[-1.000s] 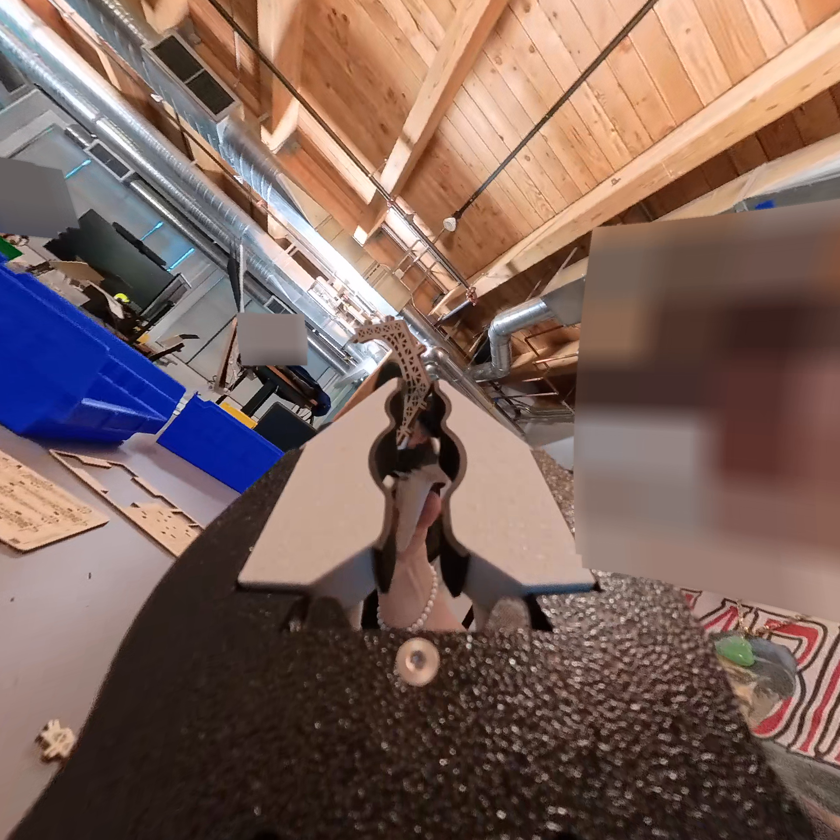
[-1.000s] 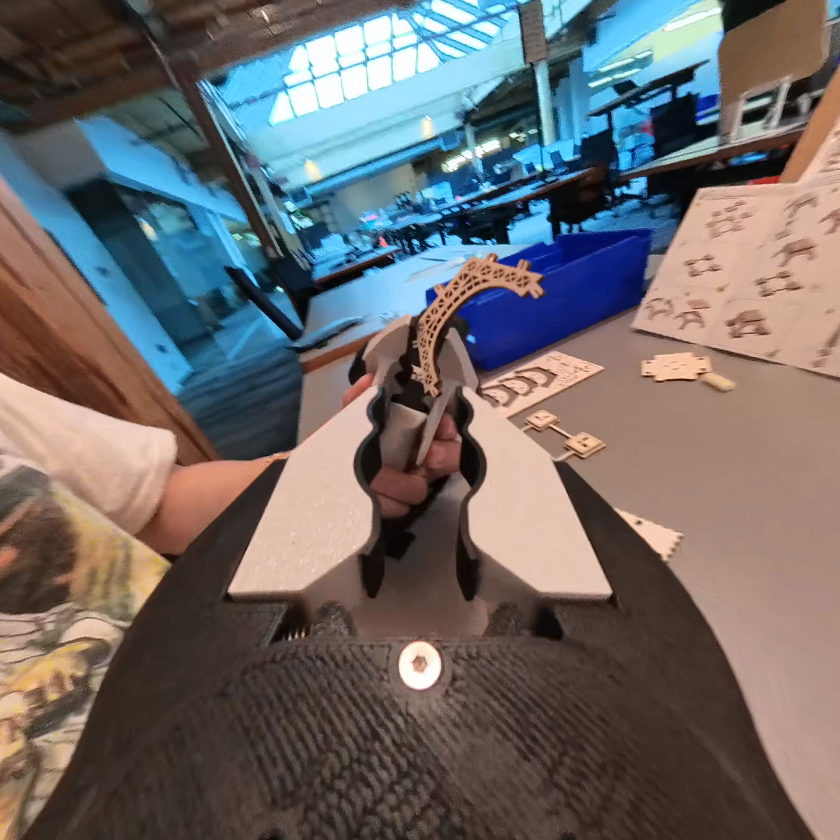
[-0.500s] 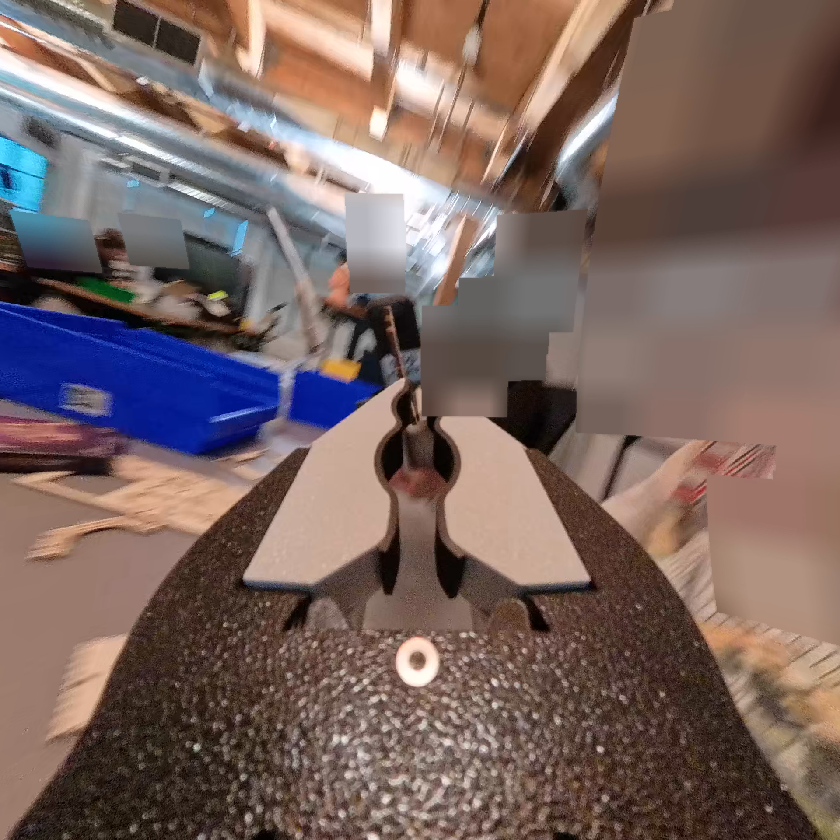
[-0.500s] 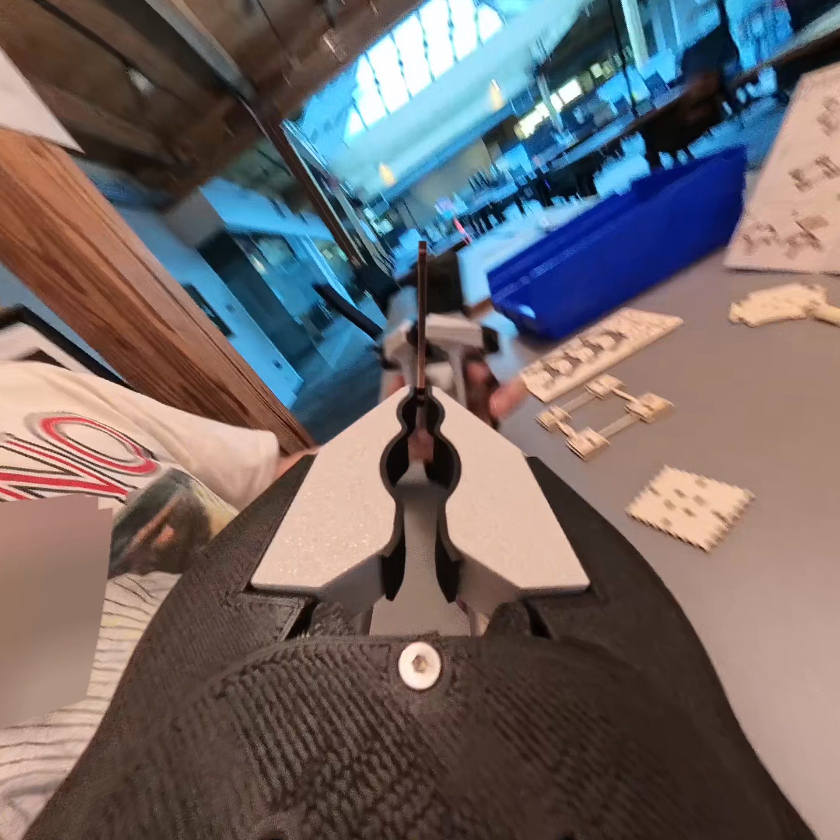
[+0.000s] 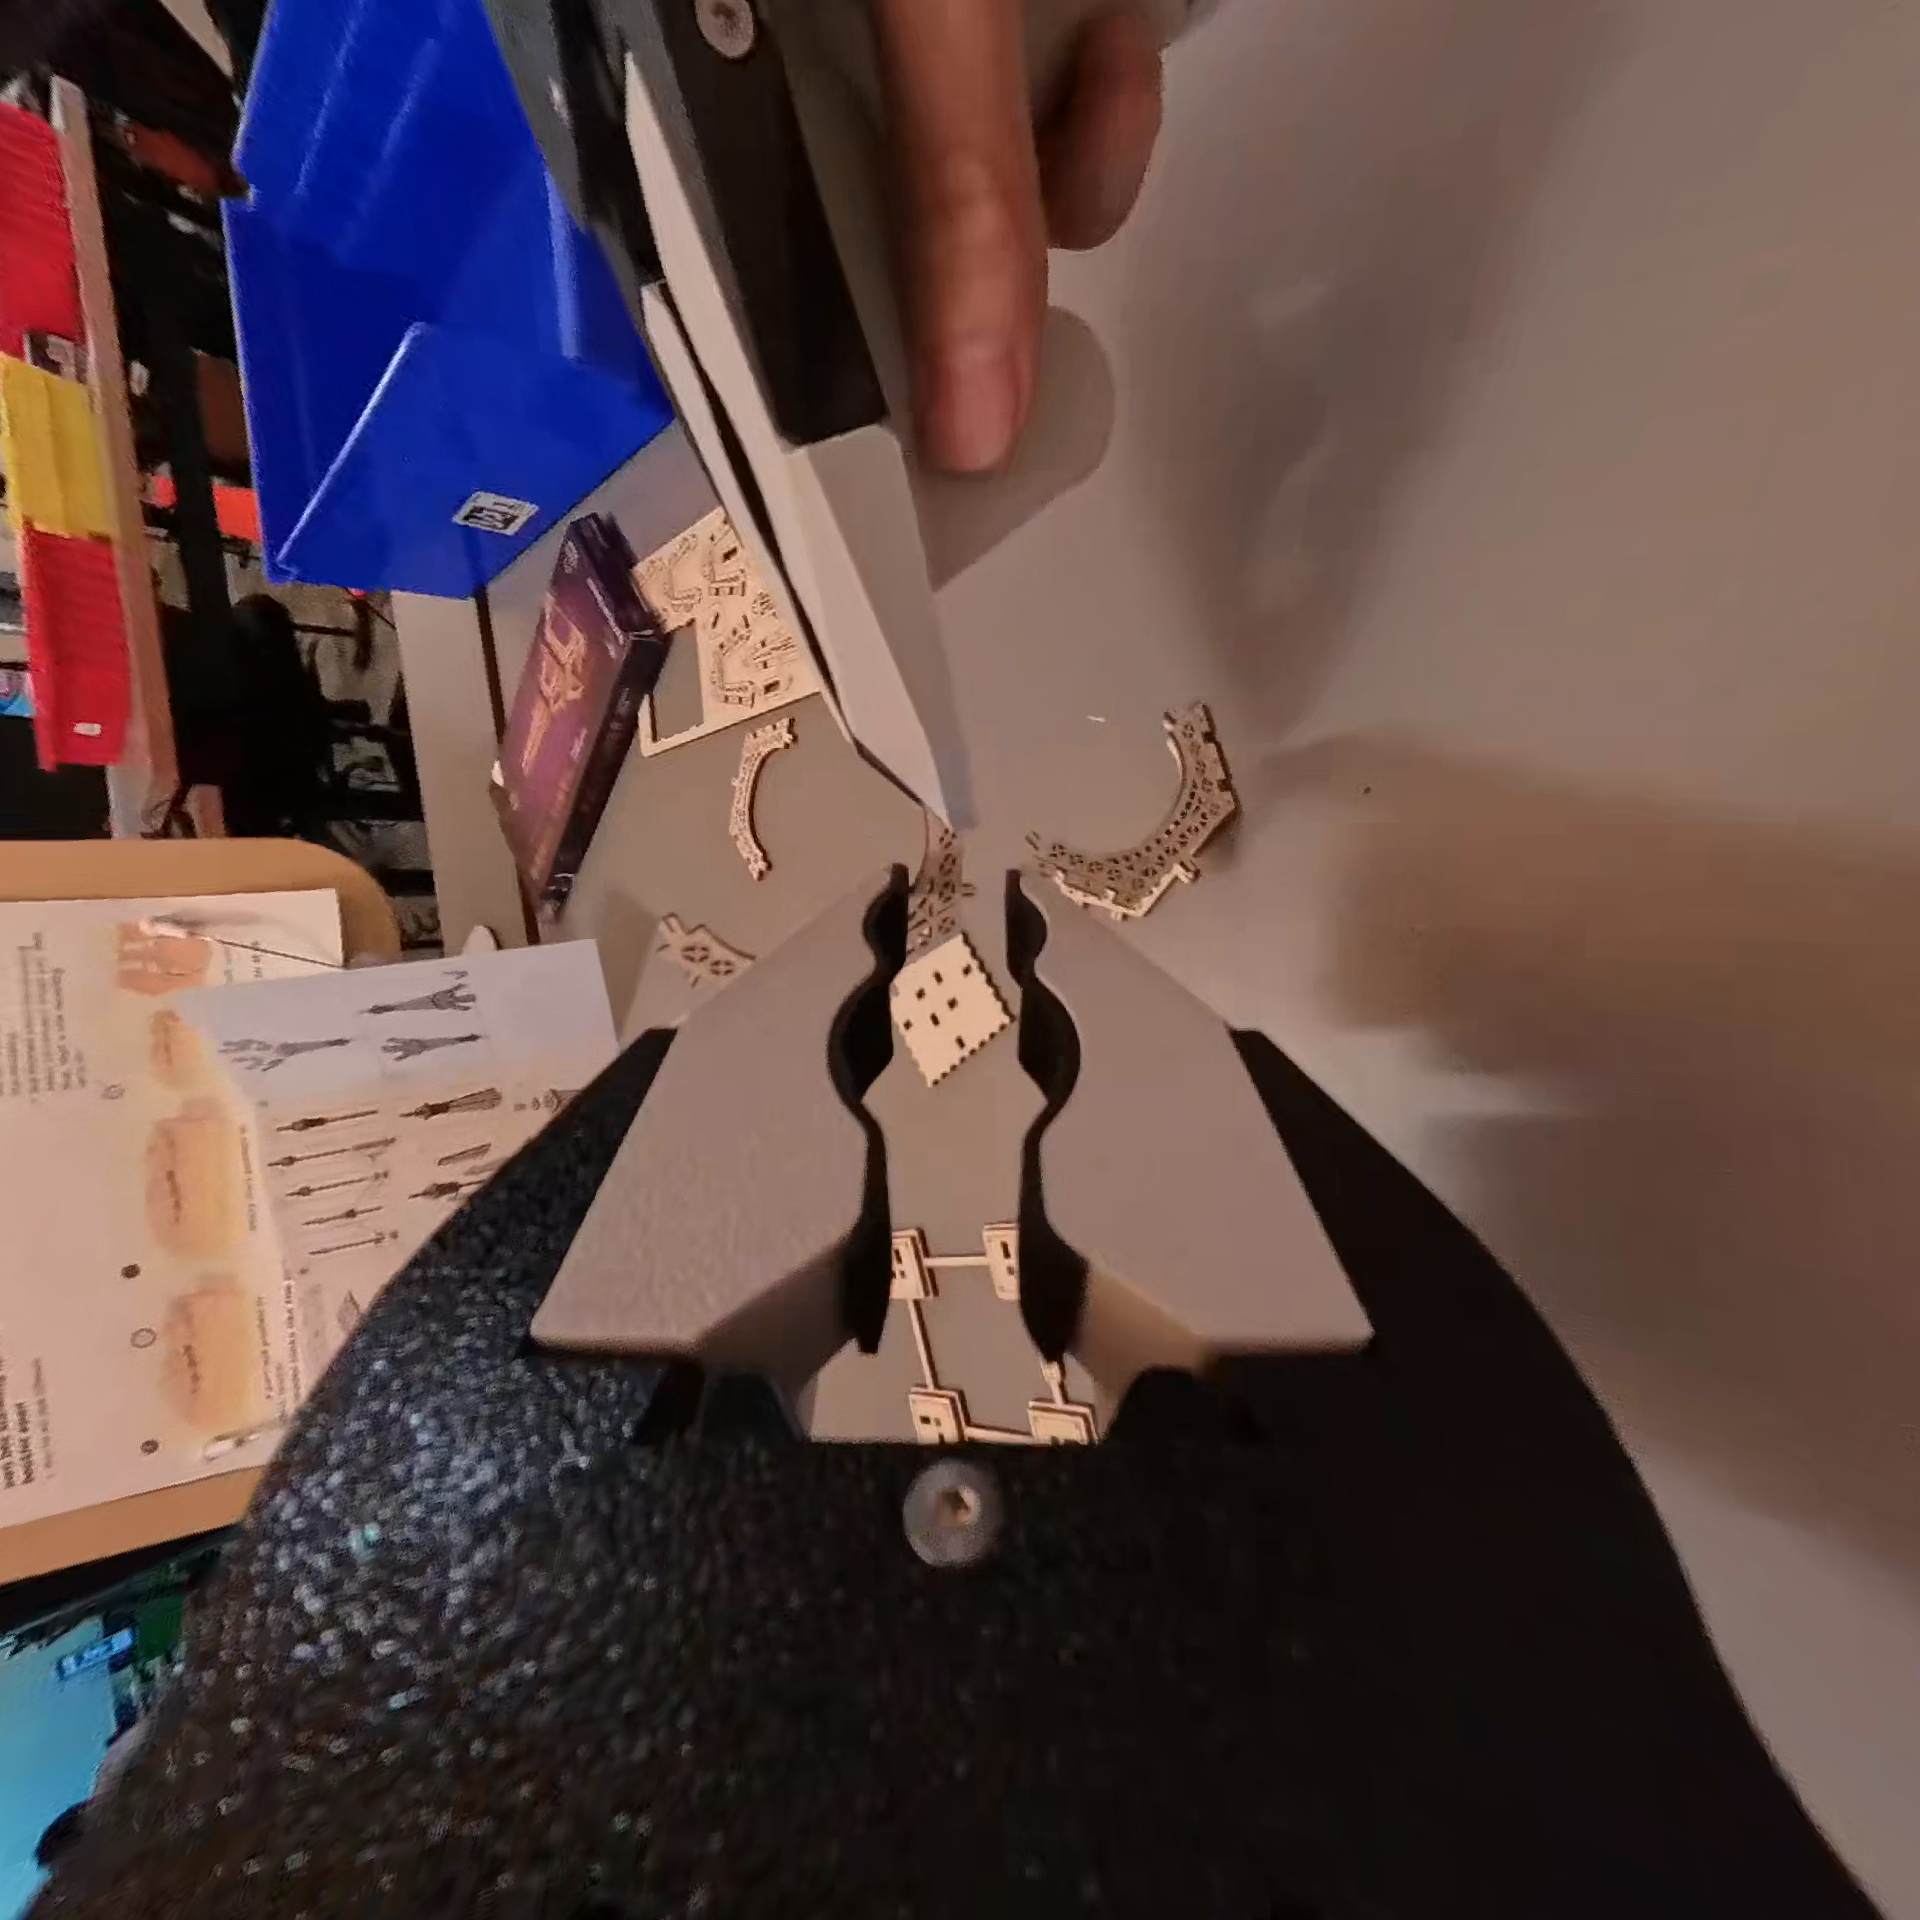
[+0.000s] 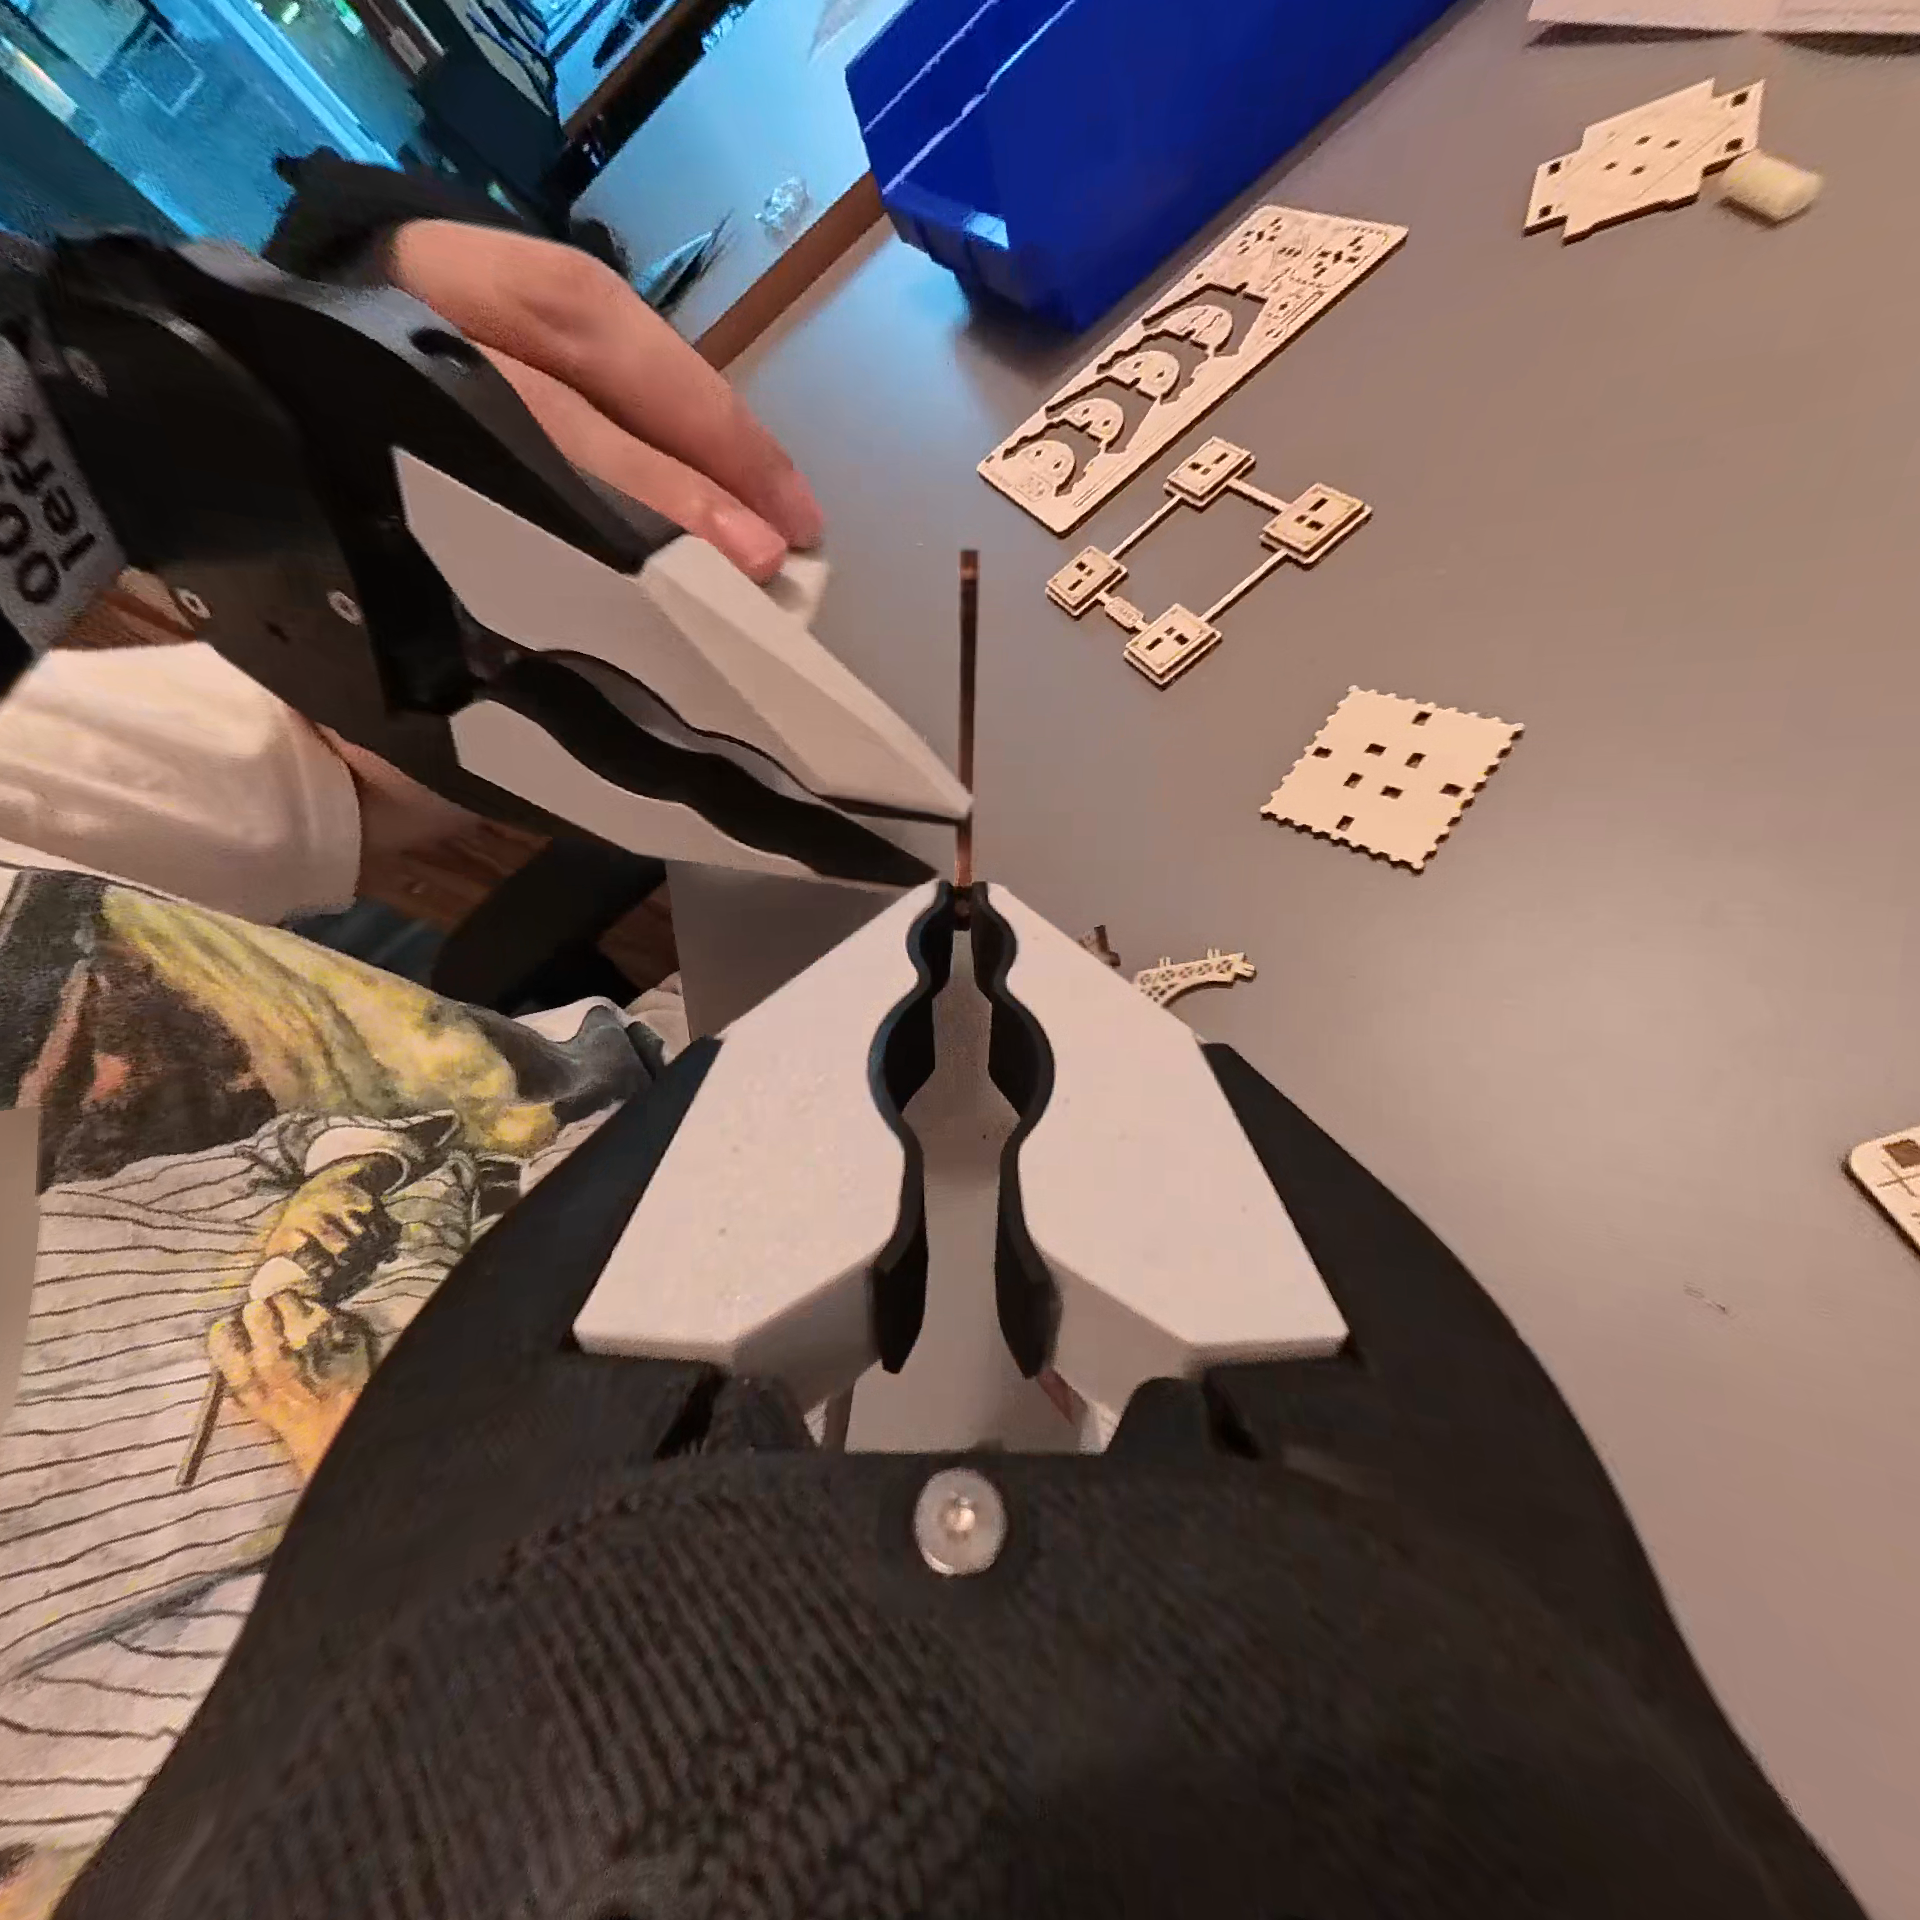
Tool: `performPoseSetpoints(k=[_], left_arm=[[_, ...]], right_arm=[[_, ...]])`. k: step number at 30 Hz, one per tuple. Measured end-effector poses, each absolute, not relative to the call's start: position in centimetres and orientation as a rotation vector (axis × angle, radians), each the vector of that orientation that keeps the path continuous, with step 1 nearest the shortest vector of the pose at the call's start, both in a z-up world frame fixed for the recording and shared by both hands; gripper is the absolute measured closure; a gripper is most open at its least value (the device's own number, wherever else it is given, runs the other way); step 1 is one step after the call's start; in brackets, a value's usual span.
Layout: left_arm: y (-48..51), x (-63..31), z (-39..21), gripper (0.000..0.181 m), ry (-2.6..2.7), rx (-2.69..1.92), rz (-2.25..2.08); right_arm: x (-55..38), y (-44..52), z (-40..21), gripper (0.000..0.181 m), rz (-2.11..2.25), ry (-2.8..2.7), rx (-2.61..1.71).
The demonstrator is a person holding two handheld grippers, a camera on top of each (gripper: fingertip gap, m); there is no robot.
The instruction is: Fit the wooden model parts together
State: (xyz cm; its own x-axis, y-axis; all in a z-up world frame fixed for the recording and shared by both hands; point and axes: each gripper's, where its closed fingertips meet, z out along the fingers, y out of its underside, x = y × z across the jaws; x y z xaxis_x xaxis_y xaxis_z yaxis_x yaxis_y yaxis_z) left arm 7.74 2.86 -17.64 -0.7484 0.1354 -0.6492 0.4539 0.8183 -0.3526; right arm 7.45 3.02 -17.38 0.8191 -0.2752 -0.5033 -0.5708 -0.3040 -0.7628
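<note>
My right gripper (image 6: 966, 899) is shut on a thin curved lattice piece (image 6: 968, 675) of wood, which shows edge-on and stands up from the fingertips. In the left wrist view the right gripper (image 5: 951, 816) comes down from above with the lattice piece (image 5: 938, 894) hanging from its tips. My left gripper (image 5: 953, 888) is open around that piece; there is a gap on the right side, so the pads do not press on it. The left gripper also shows in the right wrist view (image 6: 940, 836), its tips at the piece. A square slotted plate (image 5: 951, 1013) lies on the table below.
On the grey table (image 6: 1558, 1039) lie the square plate (image 6: 1392, 774), a frame of small squares (image 6: 1210, 561), a punched sheet (image 6: 1195, 364) and a small lattice piece (image 6: 1195, 977). A curved lattice assembly (image 5: 1164, 831), purple box (image 5: 582, 707), instruction sheet (image 5: 395, 1091) and blue bin (image 5: 416, 312) are nearby. Both grippers' tips are close together, under 4 cm apart.
A second ago my left gripper held the lattice piece up and the right was open. The right shut on it, the left opened, and both moved down over the table.
</note>
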Motion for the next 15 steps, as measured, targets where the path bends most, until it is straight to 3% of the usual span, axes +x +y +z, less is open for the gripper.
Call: performPoseSetpoints(k=[4, 15], left_arm=[[2.4, 7.8, -17.8, 0.177, 2.374, 0.412, -0.675], [3.7, 7.7, -19.2, 0.175, 2.499, 0.496, -0.559]], right_arm=[[7.4, 3.1, -17.7, 0.181, 0.357, 0.644, -1.903], [7.0, 3.0, -19.8, 0.181, 0.274, 0.613, -2.080]])
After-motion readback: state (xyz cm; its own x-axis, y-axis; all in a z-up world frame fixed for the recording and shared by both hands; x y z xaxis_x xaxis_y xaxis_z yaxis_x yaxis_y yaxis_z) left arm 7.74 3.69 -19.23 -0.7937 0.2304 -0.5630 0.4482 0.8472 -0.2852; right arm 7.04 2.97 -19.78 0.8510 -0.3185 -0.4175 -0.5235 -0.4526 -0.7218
